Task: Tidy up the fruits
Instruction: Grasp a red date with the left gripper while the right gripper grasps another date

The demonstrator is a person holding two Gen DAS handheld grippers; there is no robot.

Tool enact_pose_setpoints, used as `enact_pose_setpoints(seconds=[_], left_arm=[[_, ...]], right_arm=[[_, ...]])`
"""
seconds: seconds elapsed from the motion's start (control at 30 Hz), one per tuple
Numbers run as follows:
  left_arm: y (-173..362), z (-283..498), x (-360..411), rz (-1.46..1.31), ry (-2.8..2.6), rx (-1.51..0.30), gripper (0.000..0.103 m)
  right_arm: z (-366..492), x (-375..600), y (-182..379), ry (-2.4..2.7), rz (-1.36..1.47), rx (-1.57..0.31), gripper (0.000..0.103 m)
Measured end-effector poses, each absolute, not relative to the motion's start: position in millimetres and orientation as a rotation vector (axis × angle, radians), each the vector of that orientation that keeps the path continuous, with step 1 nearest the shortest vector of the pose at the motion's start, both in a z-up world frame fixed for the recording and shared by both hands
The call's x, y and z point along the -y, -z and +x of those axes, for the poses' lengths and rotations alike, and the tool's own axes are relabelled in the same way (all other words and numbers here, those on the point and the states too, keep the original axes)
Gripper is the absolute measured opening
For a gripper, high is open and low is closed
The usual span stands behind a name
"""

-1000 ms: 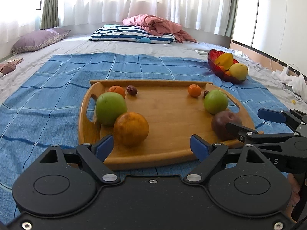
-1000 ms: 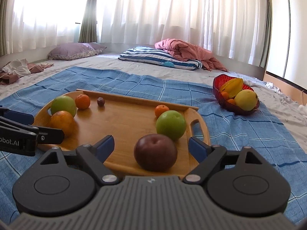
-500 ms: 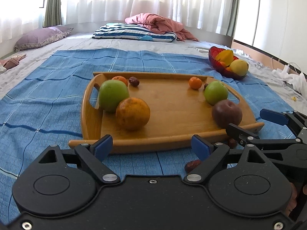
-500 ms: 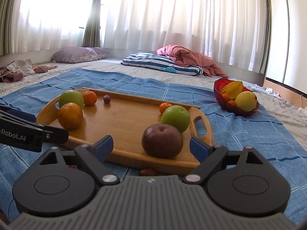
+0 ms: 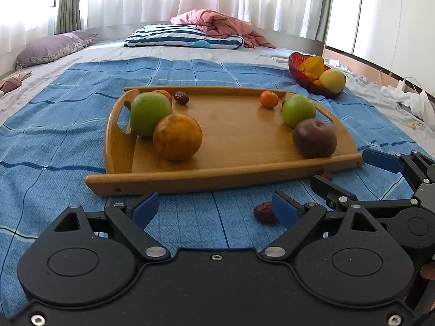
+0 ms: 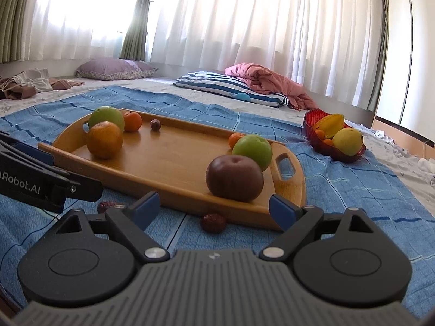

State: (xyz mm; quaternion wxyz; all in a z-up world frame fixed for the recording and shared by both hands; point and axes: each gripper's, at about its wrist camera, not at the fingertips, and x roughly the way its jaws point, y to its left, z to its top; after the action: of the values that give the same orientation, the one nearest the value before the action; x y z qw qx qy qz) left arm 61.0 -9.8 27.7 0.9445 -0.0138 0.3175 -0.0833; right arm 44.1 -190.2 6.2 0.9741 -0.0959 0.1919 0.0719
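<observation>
Both claws, the left claw (image 5: 216, 205) and the right claw (image 6: 214, 206), stand wide open and hold nothing. They hang low over the blue blanket (image 5: 68, 125), probably because two red dates (image 6: 213, 222) lie there, just before the wooden tray (image 6: 168, 163) that carries the other fruits.

Your wooden tray (image 5: 228, 182) lies flat on the blue blanket on the bed. At its left end you have a green apple (image 5: 150, 114) touching a large orange (image 5: 177, 137), with a mandarin (image 6: 132, 121) and a dark date (image 5: 181, 97) behind them. At the right end sit a second green apple (image 5: 298, 110), a dark red apple (image 5: 314, 138) and another mandarin (image 5: 269, 99). Two dates (image 6: 213, 222) (image 6: 106, 206) lie loose on the blanket just before the tray.
</observation>
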Motion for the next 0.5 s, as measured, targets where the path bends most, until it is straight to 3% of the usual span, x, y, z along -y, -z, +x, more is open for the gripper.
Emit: enact_pose_setpoints(seconds=[0.5], left_arm=[[-16, 59, 23, -0.048, 0.191, -0.668, 0.089]], right_arm=[[48, 198, 5, -0.132, -0.135, -0.433, 0.079]])
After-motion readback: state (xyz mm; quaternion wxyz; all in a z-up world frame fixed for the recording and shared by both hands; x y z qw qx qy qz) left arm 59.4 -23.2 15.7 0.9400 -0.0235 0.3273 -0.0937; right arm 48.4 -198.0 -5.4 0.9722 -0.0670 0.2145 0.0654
